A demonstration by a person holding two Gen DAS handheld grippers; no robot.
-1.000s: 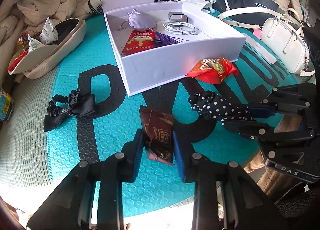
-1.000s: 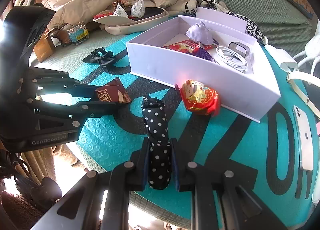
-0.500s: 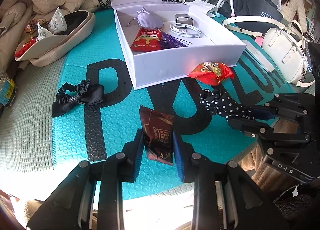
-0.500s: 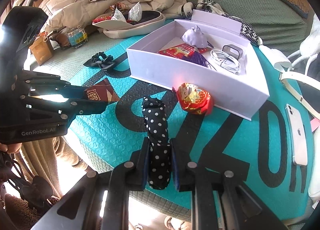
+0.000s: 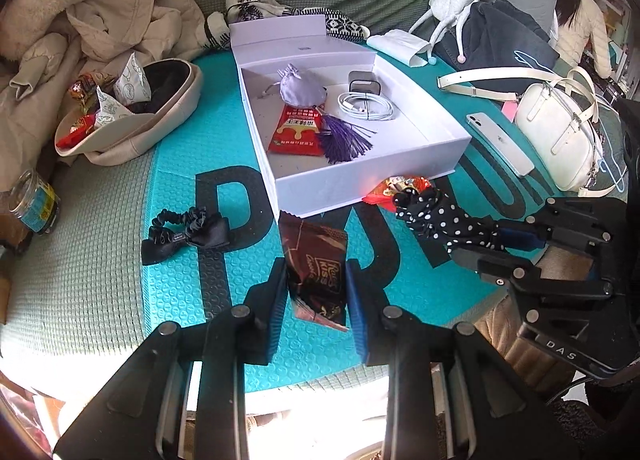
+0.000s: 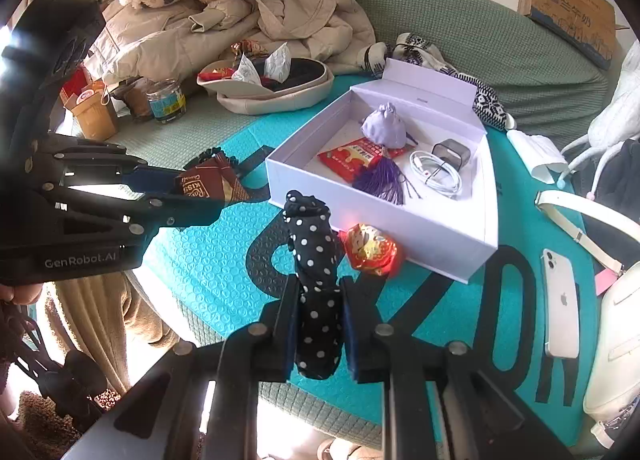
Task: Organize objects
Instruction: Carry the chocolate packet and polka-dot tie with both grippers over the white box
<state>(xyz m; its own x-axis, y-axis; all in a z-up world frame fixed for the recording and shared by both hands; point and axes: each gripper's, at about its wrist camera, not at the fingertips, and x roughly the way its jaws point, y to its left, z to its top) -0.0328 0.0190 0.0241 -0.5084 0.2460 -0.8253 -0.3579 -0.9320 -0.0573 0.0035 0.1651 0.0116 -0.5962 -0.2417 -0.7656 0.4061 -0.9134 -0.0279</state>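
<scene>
A: What have you got in your left gripper (image 5: 316,292)?

B: Its jaws are clamped on the brown chocolate packet (image 5: 316,266), held above the teal mat (image 5: 180,188).

A: And your right gripper (image 6: 320,324)?

B: Closed tight on the polka-dot scrunchie (image 6: 316,260), just short of the white box (image 6: 384,216), beside the red candy (image 6: 372,250). The black bow (image 5: 184,230) lies on the mat.

Bright daylight, blown-out lower edge, fisheye-warped, dark corners

A lived-in home: a green sofa (image 6: 460,16) behind the white box (image 6: 400,216) carries heaped coats (image 6: 240,20), and a white handbag (image 5: 556,128) lies beside it.
</scene>
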